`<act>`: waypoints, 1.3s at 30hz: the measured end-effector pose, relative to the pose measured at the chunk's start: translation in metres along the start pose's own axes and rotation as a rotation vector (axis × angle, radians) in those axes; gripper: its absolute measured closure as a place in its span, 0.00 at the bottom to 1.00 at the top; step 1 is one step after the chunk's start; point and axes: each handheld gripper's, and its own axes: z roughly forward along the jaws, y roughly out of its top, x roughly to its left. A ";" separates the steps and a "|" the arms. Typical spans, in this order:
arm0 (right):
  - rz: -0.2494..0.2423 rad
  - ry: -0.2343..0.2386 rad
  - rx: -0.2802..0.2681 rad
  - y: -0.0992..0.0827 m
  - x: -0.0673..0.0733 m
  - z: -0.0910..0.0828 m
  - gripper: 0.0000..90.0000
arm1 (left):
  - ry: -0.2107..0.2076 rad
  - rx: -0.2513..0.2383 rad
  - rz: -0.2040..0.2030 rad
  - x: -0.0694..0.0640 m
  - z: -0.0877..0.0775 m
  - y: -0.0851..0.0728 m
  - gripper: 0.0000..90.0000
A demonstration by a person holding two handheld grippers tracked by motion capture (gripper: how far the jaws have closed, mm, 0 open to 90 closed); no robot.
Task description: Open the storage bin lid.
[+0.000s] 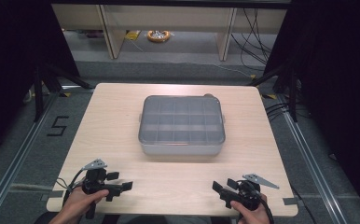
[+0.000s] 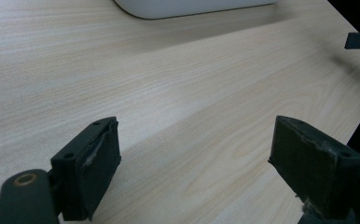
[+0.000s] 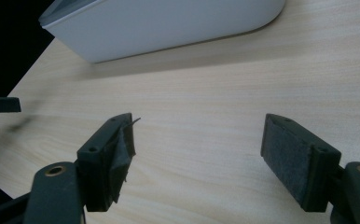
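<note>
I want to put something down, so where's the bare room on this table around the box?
Widest bare wood runs between the grey compartment box and the near edge, bordered by the left gripper and right gripper. Strips either side of the box on the table are free too. The far strip is narrowest.

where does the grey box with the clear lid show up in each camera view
High view: box at the middle of the table.
Left gripper view: its rounded lower edge at the top.
Right gripper view: its side wall across the top.
Shared landmark: the pale wood table.
</note>
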 end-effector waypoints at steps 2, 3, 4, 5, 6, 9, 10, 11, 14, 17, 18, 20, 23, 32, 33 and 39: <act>0.062 0.020 0.017 0.002 0.004 0.000 0.29 | -0.013 0.000 -0.021 0.001 0.000 0.000 0.17; 0.062 0.020 0.017 0.002 0.004 0.000 0.29 | -0.013 0.000 -0.021 0.001 0.000 0.000 0.17; 0.048 0.025 0.013 0.005 0.001 0.001 0.29 | -0.014 -0.006 -0.034 0.002 0.000 0.001 0.17; 0.039 0.027 0.010 0.006 -0.001 0.002 0.29 | -0.011 -0.012 -0.040 0.003 0.000 0.002 0.17; 0.044 0.027 0.013 0.009 -0.001 0.003 0.29 | -0.013 -0.013 -0.047 0.004 0.000 0.003 0.17; 0.045 0.031 0.015 0.016 0.001 0.005 0.29 | -0.008 -0.027 -0.063 0.008 -0.002 0.008 0.17; 0.032 0.038 0.013 0.020 0.001 0.005 0.29 | -0.011 -0.029 -0.064 0.009 -0.004 0.010 0.17; 0.041 0.043 0.013 0.025 0.002 0.005 0.29 | -0.011 -0.041 -0.074 0.009 -0.004 0.012 0.17; 0.046 0.036 -0.003 0.032 0.004 0.006 0.29 | -0.011 -0.046 -0.064 0.009 -0.005 0.016 0.17; 0.022 0.029 -0.010 0.047 0.001 0.009 0.29 | -0.007 -0.052 -0.061 0.010 -0.003 0.024 0.17; 0.003 0.028 -0.022 0.050 -0.001 0.010 0.30 | -0.007 -0.053 -0.059 0.011 -0.001 0.025 0.17; 0.024 0.025 -0.027 0.057 -0.002 0.011 0.30 | -0.006 -0.048 -0.058 0.011 0.001 0.028 0.18; 0.058 0.027 -0.027 0.064 -0.004 0.010 0.30 | -0.014 -0.040 -0.061 0.011 0.004 0.030 0.18; 0.038 0.014 -0.062 0.085 -0.018 0.011 0.30 | -0.029 -0.057 -0.084 0.015 0.006 0.045 0.18; 0.072 0.003 -0.056 0.087 -0.017 0.011 0.30 | -0.028 -0.063 -0.088 0.016 0.006 0.047 0.18; 0.044 -0.001 -0.085 0.102 -0.028 0.015 0.30 | -0.016 -0.073 -0.090 0.021 0.009 0.060 0.18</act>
